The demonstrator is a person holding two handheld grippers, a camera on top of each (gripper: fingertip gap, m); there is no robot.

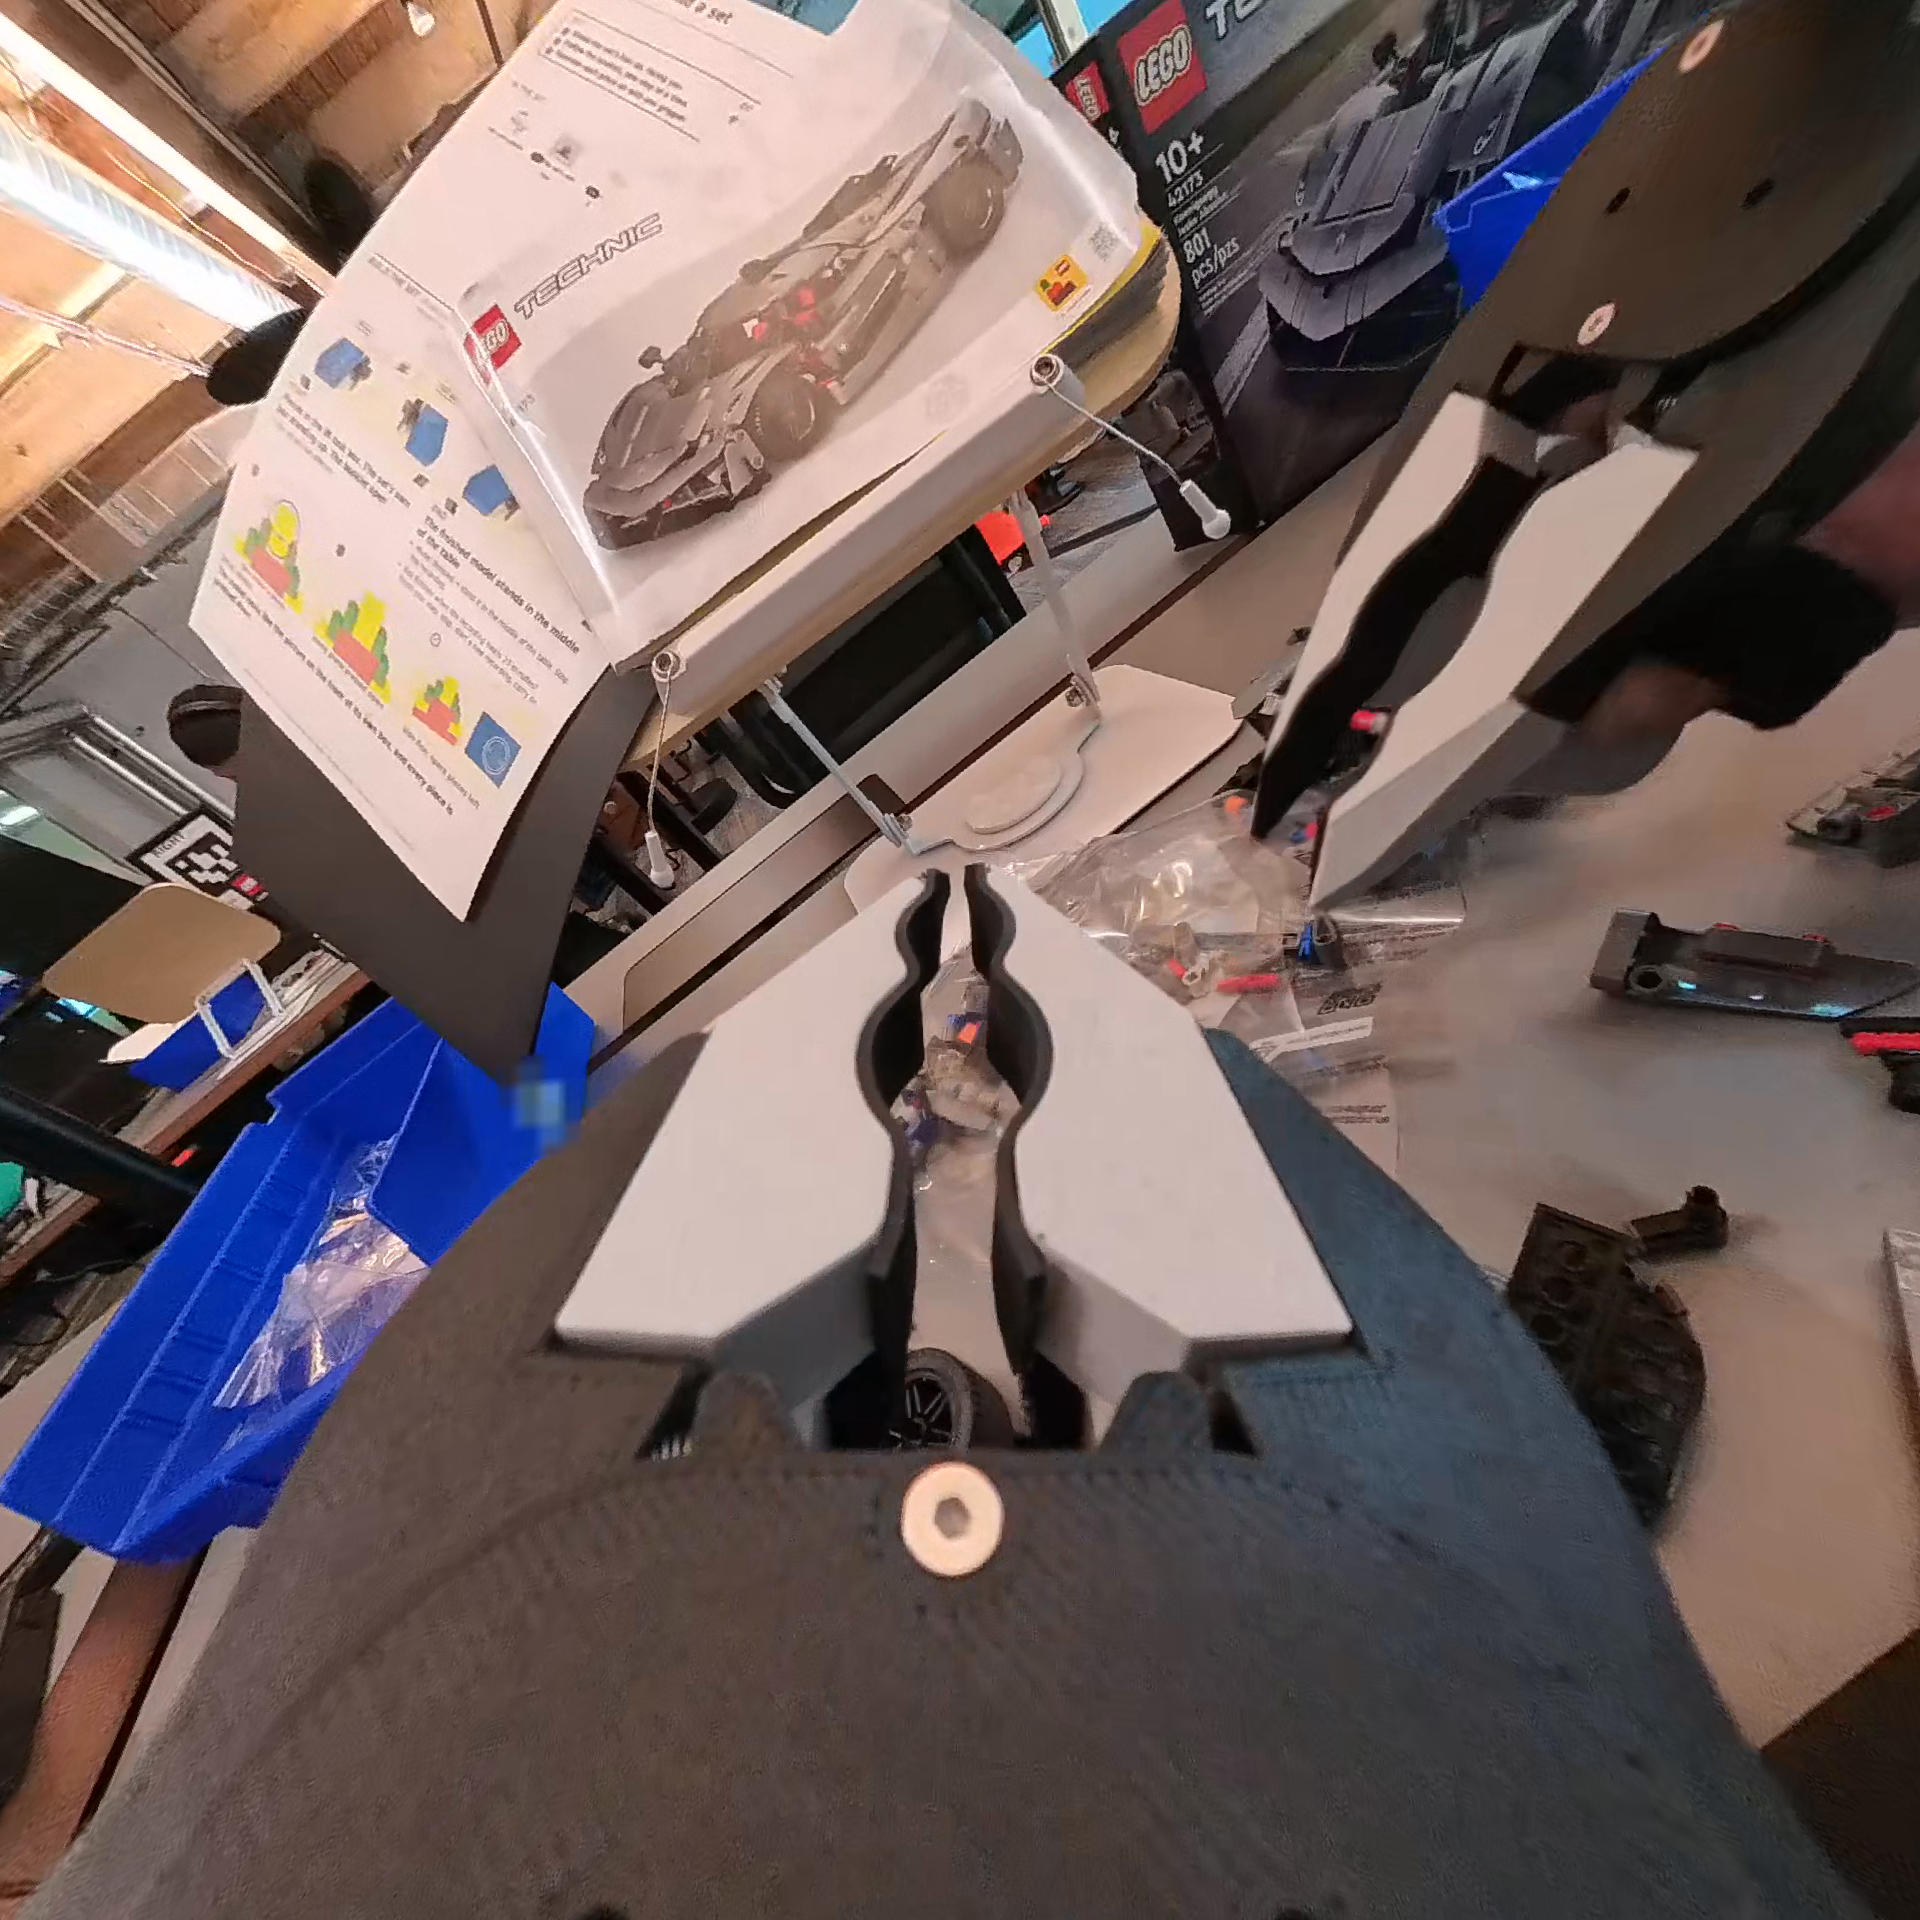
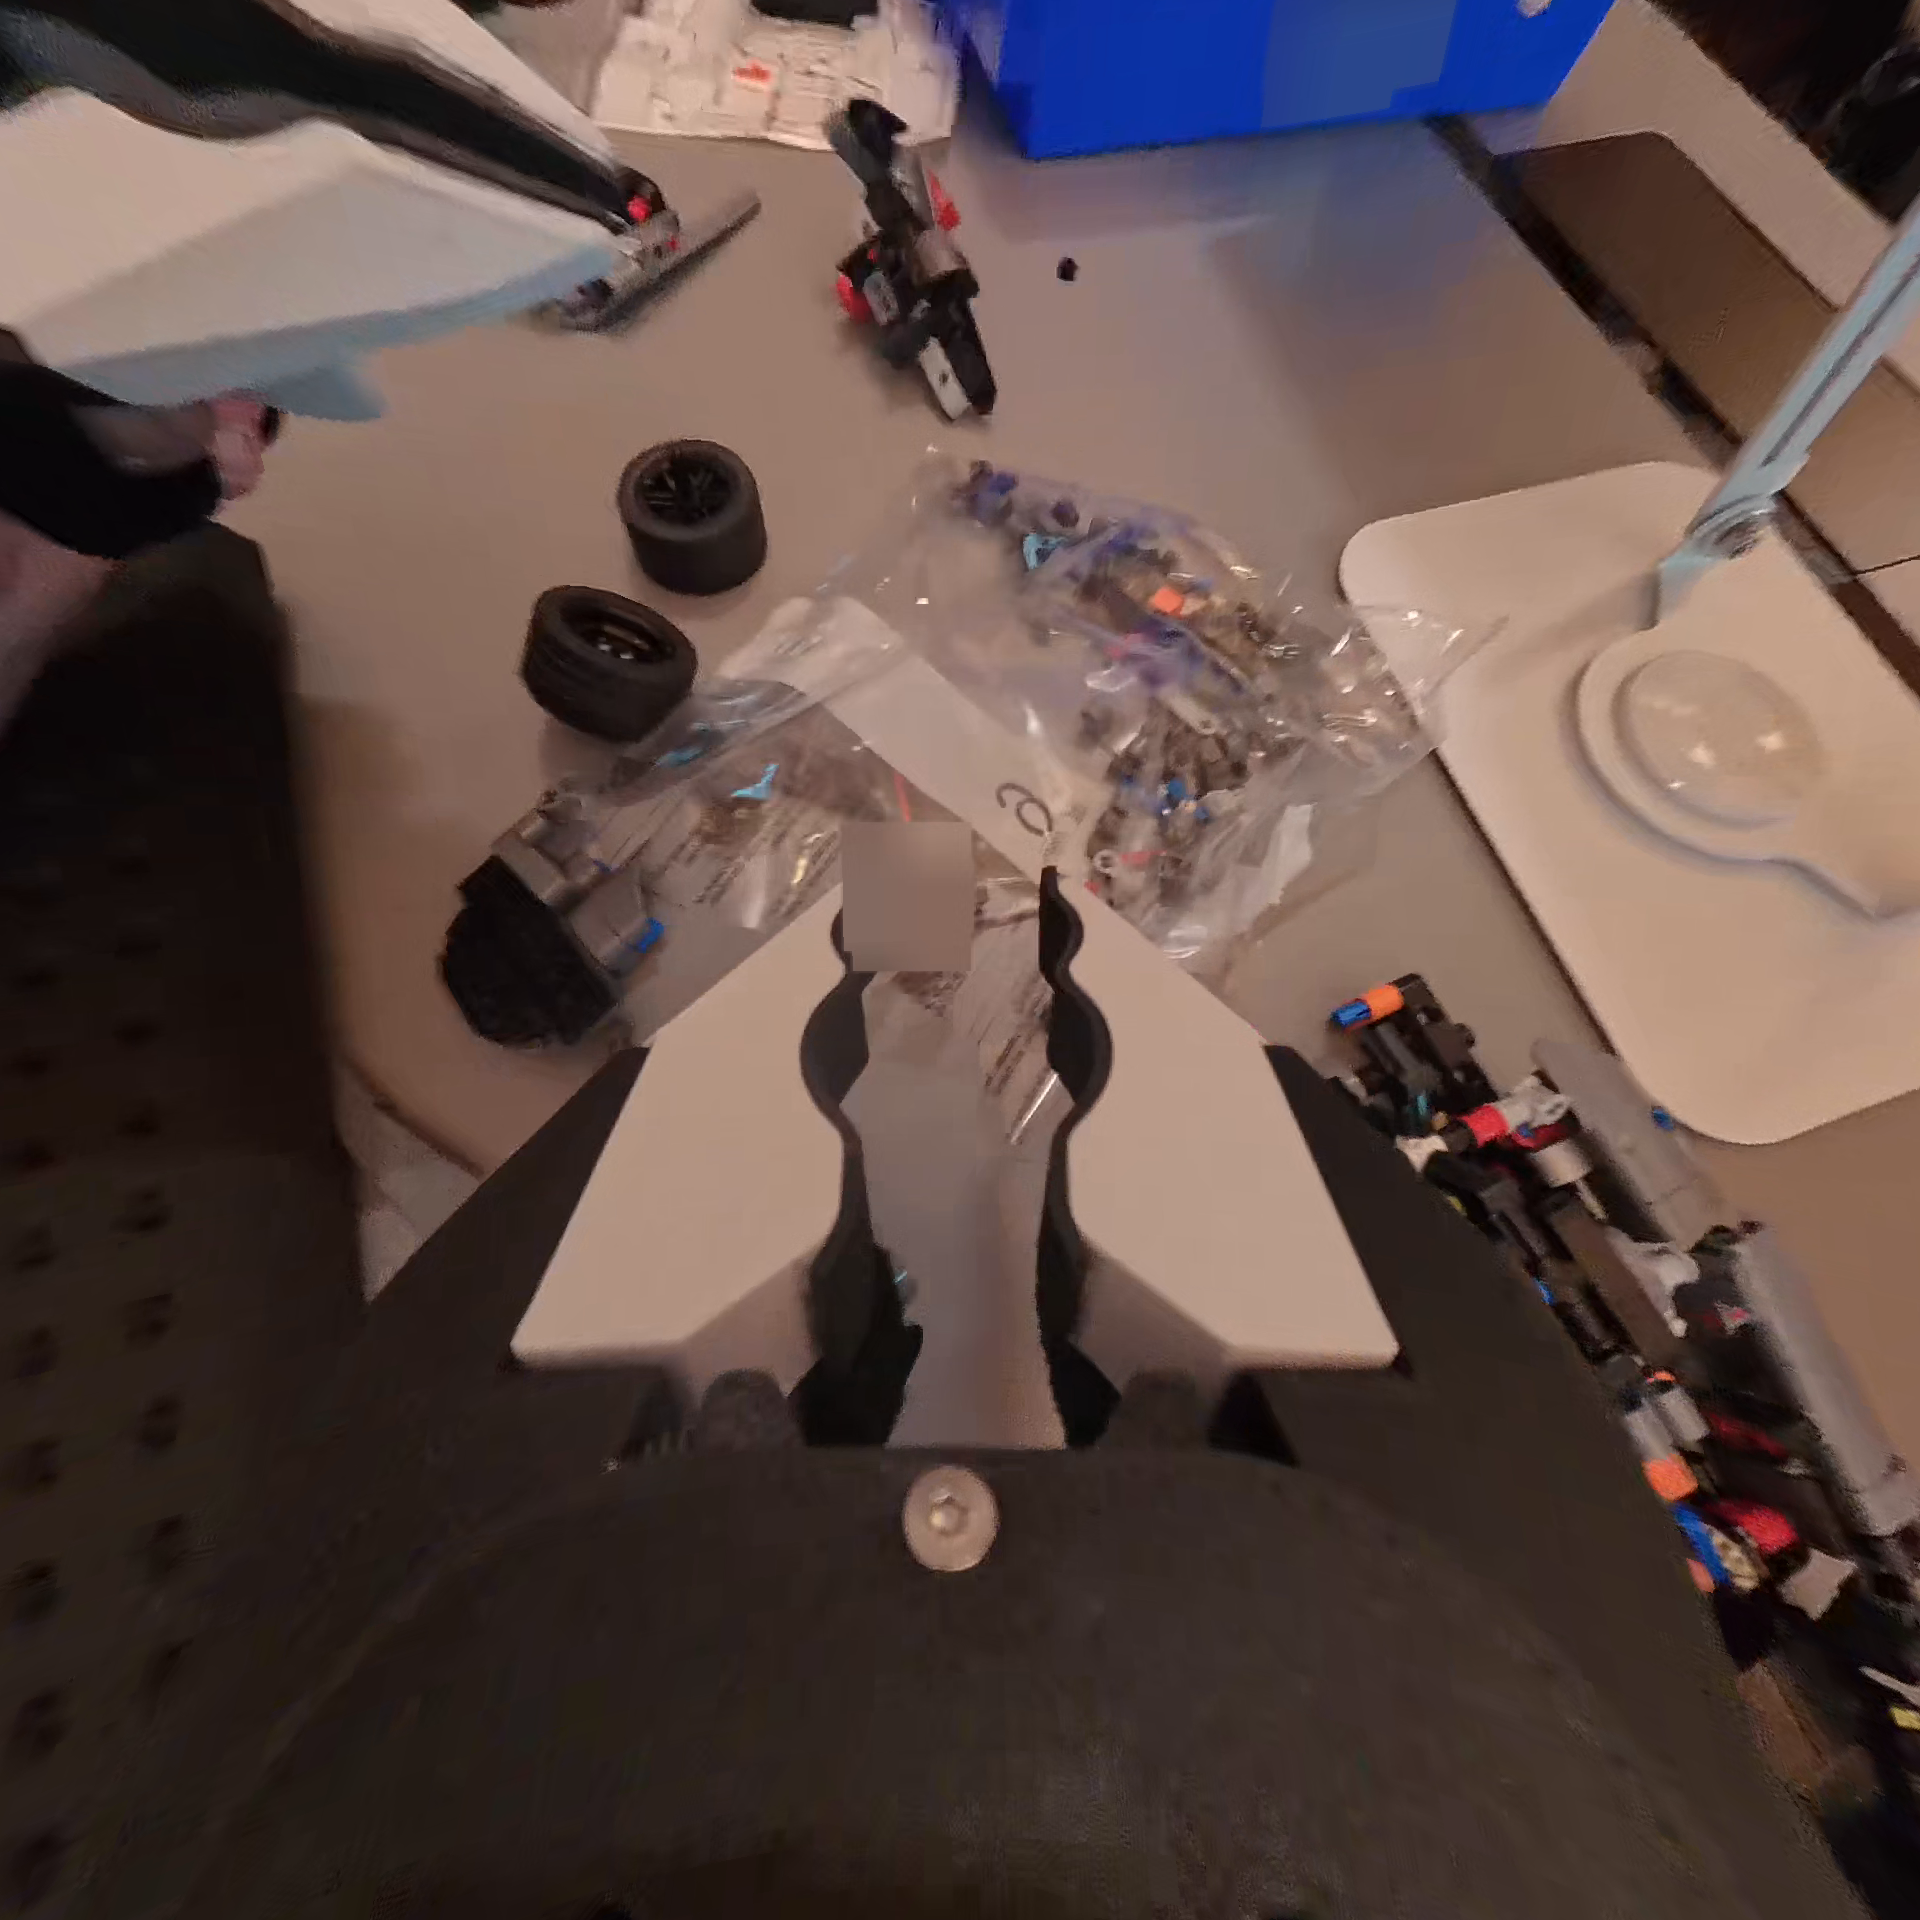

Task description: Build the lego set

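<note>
Done: several grey-black partial car sub-assemblies (image 2: pixel 1558 1236) lie on the table.
Left: clear plastic bags of small parts (image 2: pixel 1143 665) unsorted; two black rubber wheels (image 2: pixel 691 514) unmounted.
Left gripper (image 1: pixel 957 881): nearly closed, empty.
Right gripper (image 2: pixel 940 914): open, empty, above bags.

Grey table (image 2: pixel 1299 343): wheels (image 2: pixel 691 516), part bags (image 2: pixel 1164 665), stand base (image 2: pixel 1538 831).

bin (image 1: pixel 208 1299): bright blue
tyres (image 2: pixel 691 514): black, ribbed tread
parts bag (image 2: pixel 1174 665): clear, with blue, orange and grey bits inside
stand base (image 2: pixel 1558 831): white
table (image 2: pixel 1195 343): pale grey
</note>
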